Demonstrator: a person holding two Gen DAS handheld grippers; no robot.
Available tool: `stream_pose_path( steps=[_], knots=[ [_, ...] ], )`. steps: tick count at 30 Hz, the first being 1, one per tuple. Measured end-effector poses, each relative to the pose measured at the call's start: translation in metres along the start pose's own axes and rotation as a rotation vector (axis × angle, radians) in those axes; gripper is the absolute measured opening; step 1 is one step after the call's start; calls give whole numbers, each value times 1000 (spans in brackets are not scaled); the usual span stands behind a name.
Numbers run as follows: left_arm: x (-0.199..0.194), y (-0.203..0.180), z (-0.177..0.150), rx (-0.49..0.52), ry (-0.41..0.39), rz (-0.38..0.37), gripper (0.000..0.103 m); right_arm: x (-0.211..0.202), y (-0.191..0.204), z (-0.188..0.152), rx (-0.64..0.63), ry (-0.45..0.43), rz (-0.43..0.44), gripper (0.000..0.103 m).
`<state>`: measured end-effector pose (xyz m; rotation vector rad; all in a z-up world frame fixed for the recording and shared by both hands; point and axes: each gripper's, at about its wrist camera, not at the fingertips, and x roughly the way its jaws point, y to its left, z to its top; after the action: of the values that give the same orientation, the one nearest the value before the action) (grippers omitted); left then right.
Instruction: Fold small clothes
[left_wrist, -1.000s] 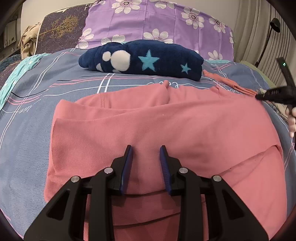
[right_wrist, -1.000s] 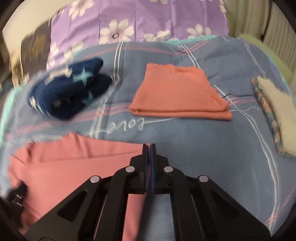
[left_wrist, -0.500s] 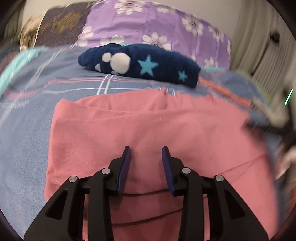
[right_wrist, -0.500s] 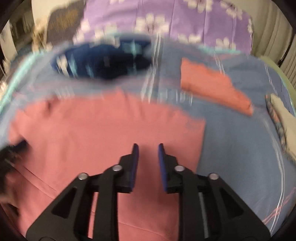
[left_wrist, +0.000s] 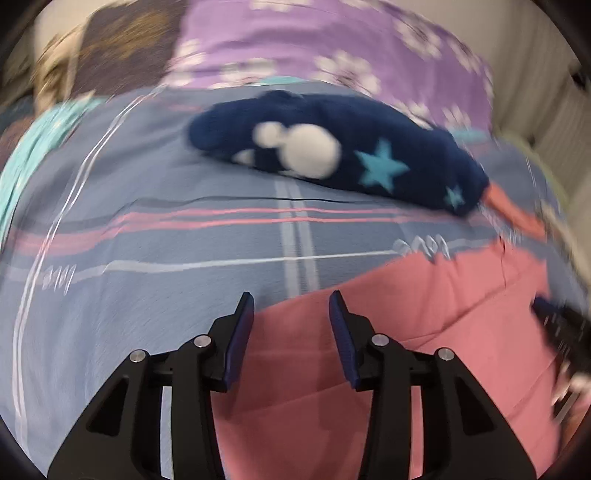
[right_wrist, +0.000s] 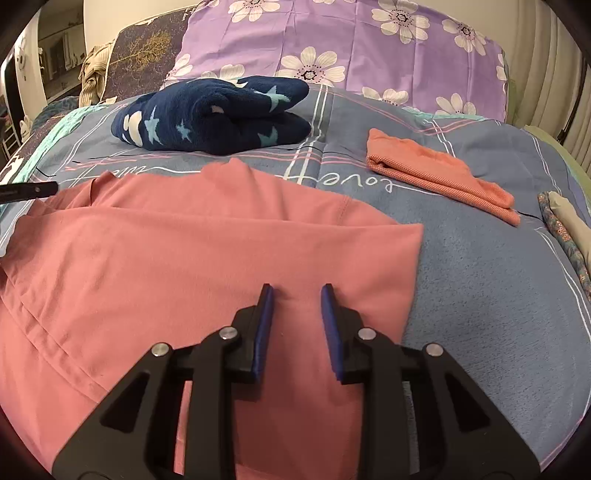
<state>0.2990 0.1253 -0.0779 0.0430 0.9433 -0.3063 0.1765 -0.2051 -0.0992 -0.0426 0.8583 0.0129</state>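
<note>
A pink garment (left_wrist: 406, 332) (right_wrist: 184, 240) lies spread flat on the blue plaid bedspread (right_wrist: 498, 277). My left gripper (left_wrist: 291, 295) hovers over the garment's left edge, one finger above the bedspread and the other above the pink cloth. Its jaws are opening and nothing is pressed between them. This view is blurred by motion. My right gripper (right_wrist: 296, 287) stands open just above the garment near its right edge, gripping nothing. The left gripper's tip (right_wrist: 26, 190) shows at the far left of the right wrist view.
A folded navy blanket with stars (right_wrist: 214, 114) (left_wrist: 332, 155) lies behind the garment. A folded orange cloth (right_wrist: 436, 173) sits at the right. A purple flowered pillow (right_wrist: 351, 37) stands at the headboard, and a patterned cloth (right_wrist: 569, 236) lies at the right edge.
The left gripper slid left from the garment's middle to its left edge, its jaws wider. The right gripper went from shut to open and now sits over the garment.
</note>
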Motion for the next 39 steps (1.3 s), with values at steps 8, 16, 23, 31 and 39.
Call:
stream_pose_path(
  steps=[8, 16, 23, 31, 39],
  knots=[
    [29, -57, 5, 246, 27, 52, 11, 0, -3, -1, 16, -4, 17, 27],
    [12, -26, -5, 112, -59, 131, 8, 0, -5, -1, 25, -8, 28, 27],
    [-52, -33, -8, 101, -176, 101, 24, -1, -5, -1, 24, -9, 27, 27],
    [-23, -37, -78, 244, -53, 165, 34, -1, -1, -1, 4, -8, 3, 27],
    [-53, -36, -83, 200, -59, 211, 33, -16, -5, -1, 13, -34, -25, 27]
  ],
)
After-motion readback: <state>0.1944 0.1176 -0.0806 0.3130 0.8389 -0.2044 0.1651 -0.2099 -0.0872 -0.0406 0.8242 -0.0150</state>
